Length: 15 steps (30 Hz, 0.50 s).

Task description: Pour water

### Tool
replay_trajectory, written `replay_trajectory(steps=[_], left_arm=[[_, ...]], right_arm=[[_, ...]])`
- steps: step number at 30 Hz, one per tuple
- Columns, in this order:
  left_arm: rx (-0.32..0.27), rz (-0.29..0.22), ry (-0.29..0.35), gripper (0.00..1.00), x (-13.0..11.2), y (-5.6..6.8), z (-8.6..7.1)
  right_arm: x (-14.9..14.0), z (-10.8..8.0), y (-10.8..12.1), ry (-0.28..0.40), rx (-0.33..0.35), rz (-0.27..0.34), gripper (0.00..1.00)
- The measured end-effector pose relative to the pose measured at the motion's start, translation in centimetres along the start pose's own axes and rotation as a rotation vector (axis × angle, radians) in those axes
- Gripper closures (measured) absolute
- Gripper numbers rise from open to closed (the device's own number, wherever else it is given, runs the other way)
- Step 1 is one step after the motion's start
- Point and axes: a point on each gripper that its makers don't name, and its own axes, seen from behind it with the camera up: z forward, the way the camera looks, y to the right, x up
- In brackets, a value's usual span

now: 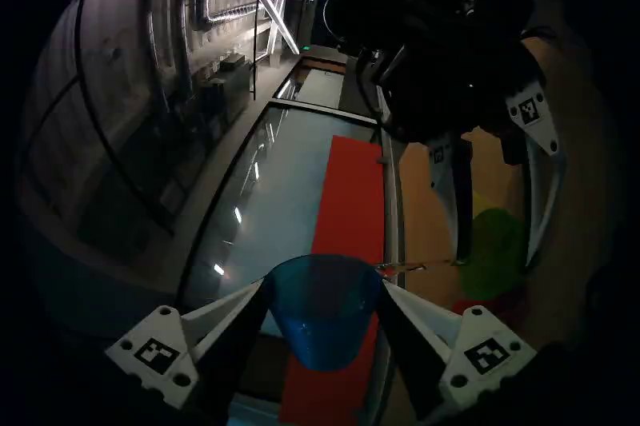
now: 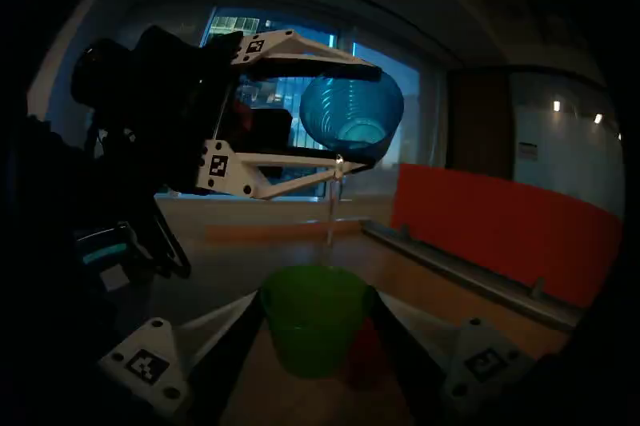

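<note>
My left gripper was closed to the width of a blue plastic cup, both fingers pressing its sides. In the right gripper view that left gripper held the blue cup tipped on its side, high up, and a thin stream of water fell from its rim. My right gripper was likewise closed on a green cup, which sat directly under the stream over the wooden tabletop. From the left gripper view I saw the right gripper farther off with the green cup between its fingers. Something red lay just beside the green cup, too dim to name. Along the table's far edge ran a metal rail, and behind it stood a red panel and a window with lit buildings beyond. Nothing stood between the two cups. The only markings I could read as such were the black-and-white square markers on the fingers. A small sign on the far wall was too small to read.
</note>
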Motion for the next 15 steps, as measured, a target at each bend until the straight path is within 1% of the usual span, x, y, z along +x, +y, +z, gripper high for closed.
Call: replay_trajectory(steps=[9,15], left_arm=[[-0.001,0.017,0.001,0.12,-0.02,0.17,0.08],[0.006,0.042,-0.001,0.12,-0.12,-0.21,0.02]], right_arm=[[0.04,0.09,-0.21,0.004,0.003,0.001,0.07],[0.07,0.18,-0.12,0.005,0.002,0.004,0.07]])
